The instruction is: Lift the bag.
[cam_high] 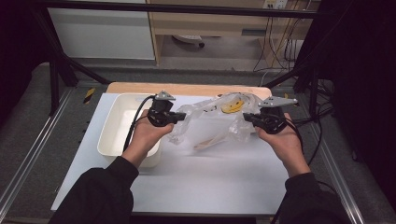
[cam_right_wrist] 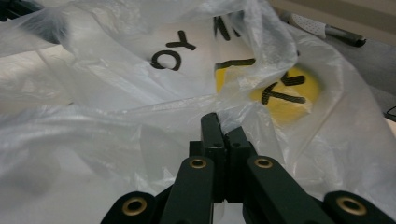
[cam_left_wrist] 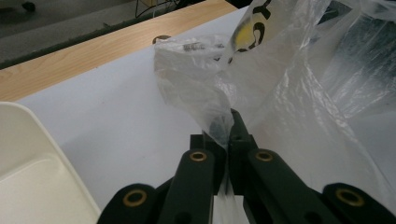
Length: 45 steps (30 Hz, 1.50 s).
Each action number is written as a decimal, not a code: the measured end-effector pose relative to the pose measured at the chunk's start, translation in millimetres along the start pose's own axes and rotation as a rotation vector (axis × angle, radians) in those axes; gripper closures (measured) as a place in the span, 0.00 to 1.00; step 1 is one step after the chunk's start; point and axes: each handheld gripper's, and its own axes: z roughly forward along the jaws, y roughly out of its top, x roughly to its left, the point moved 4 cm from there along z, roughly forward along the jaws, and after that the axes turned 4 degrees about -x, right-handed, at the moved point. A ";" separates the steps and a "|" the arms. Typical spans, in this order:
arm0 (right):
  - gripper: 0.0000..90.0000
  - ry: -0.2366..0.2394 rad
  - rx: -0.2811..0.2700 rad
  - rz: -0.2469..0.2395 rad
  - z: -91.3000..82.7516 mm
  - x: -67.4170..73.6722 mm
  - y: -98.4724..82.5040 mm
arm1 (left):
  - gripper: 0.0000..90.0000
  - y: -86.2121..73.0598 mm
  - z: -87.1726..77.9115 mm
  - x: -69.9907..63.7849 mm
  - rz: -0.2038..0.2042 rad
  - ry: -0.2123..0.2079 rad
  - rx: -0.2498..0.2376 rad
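Plastic bag (cam_high: pixel 219 122) hung stretched between both hands; left tongs (cam_high: pixel 179 117) and right tongs (cam_high: pixel 246 117) each pinched an edge, spreading it above the tabletop (cam_high: pixel 210 182).

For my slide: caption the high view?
Both tongs, left and right, pinch a clear plastic bag beside a white tray.

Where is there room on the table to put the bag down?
The white mat lies bare in front of the clear plastic bag, between the person's two forearms. It is crowded at the left, where the white bin sits, and in the middle, where the left gripper and right gripper hold the bag.
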 end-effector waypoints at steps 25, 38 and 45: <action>1.00 -0.085 -0.048 0.051 -22.7 -46.2 34.0 | 1.00 21.7 -17.1 40.0 -0.031 0.047 -0.031; 1.00 -0.134 -0.051 0.072 -20.2 -71.7 54.5 | 1.00 53.0 -33.7 68.1 -0.056 0.095 -0.082; 1.00 -0.182 -0.073 0.079 -12.1 -83.5 65.4 | 1.00 71.5 -24.0 76.7 -0.058 0.155 -0.145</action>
